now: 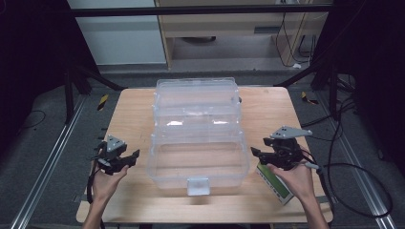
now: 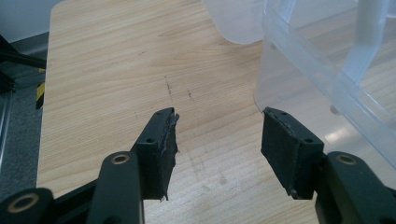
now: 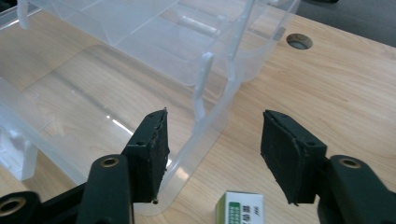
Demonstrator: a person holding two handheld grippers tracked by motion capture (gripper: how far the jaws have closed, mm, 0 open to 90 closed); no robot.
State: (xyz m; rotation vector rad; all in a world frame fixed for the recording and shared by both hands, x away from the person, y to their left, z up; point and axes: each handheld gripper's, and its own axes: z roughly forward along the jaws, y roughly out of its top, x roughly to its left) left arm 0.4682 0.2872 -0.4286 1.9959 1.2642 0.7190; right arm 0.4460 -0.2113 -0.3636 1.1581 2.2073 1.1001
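Observation:
A clear plastic storage box [image 1: 197, 164] stands open in the middle of the wooden table [image 1: 131, 112], its tiered trays folded back and its bottom bin empty. A white latch [image 1: 198, 186] hangs on its front wall. My left gripper [image 1: 128, 159] is open just left of the box; in the left gripper view [image 2: 217, 135] bare wood lies between its jaws and the box's corner [image 2: 327, 70] is at the right. My right gripper [image 1: 257, 151] is open at the box's right side, jaws apart above the box wall [image 3: 205, 107]. A green-and-white carton [image 1: 277, 183] lies under the right hand, also seen below the jaws [image 3: 240, 209].
A cable hole [image 3: 299, 41] is sunk into the tabletop beyond the box. Black cables [image 1: 356, 186] trail off the right side onto the grey floor. Metal rails [image 1: 47, 162] run along both sides of the table. A wooden cabinet [image 1: 229, 28] stands behind.

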